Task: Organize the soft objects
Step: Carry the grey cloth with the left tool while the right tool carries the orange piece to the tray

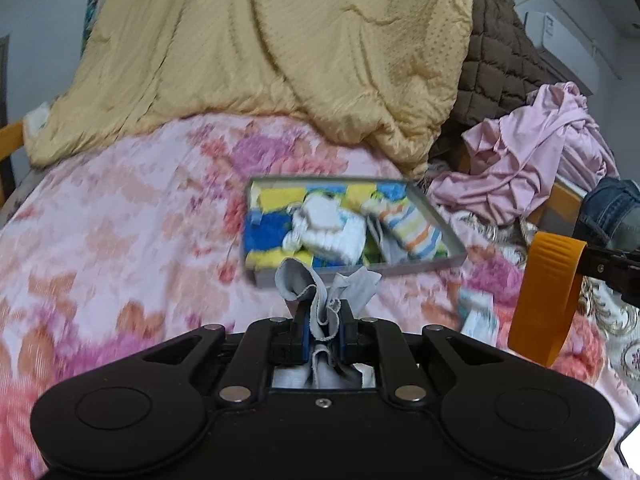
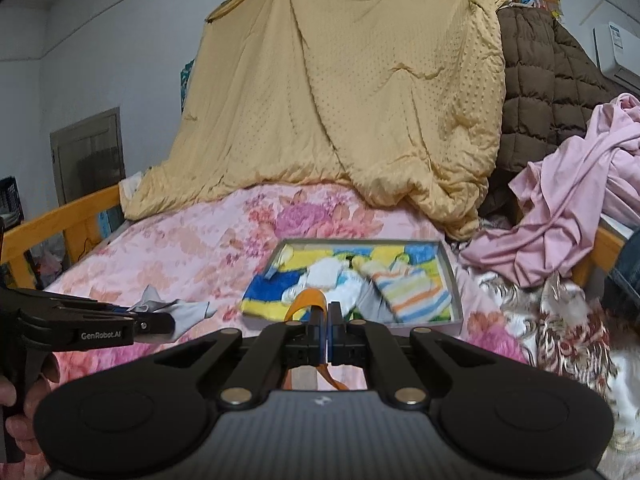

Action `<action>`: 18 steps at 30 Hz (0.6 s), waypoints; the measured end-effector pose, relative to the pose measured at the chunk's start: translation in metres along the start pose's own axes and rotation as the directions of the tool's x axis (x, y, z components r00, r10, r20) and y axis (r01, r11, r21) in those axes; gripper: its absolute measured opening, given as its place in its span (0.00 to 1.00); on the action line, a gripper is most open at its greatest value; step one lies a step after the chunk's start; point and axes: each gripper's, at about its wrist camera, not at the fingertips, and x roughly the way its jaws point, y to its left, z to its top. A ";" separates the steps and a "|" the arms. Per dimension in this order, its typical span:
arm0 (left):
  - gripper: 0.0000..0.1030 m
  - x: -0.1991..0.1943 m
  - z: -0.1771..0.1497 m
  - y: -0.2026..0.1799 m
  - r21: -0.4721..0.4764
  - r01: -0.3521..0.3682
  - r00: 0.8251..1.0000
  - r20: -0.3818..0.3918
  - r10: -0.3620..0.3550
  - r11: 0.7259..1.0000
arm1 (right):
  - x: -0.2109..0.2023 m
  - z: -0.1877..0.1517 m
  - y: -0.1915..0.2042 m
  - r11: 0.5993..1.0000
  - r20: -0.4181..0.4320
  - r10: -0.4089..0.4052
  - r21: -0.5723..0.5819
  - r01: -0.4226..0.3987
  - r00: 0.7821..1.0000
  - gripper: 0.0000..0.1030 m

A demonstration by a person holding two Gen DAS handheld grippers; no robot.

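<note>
Grey cloth (image 1: 326, 300): pinched in my left gripper (image 1: 325, 312), just before the tray (image 1: 450, 258) of rolled socks (image 1: 326, 230) on the bed (image 1: 120, 220), probably bound there. Orange strap (image 2: 306, 300): clamped in my closed right gripper (image 2: 327, 322), near the tray's front edge.

I see a soft grey cloth (image 1: 320, 292), a ribbed orange plastic strap (image 1: 548, 292), a quilted yellow blanket (image 2: 360, 100) and matt black gripper (image 1: 325, 318) plastic.
</note>
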 end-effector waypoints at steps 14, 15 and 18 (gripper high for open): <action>0.13 0.105 0.093 0.001 0.093 0.004 1.000 0.028 -0.007 0.996 | 0.119 0.058 -0.034 0.998 -0.017 -0.042 -0.048 0.042 0.999 0.01; 0.13 0.117 0.099 0.003 0.088 0.004 1.000 0.019 -0.006 0.996 | 0.131 0.060 -0.037 0.998 -0.029 -0.049 -0.046 0.048 0.998 0.01; 0.13 0.151 0.115 0.011 0.069 -0.001 1.000 -0.013 0.002 0.998 | 0.164 0.061 -0.047 0.997 -0.056 -0.067 -0.026 0.066 0.996 0.01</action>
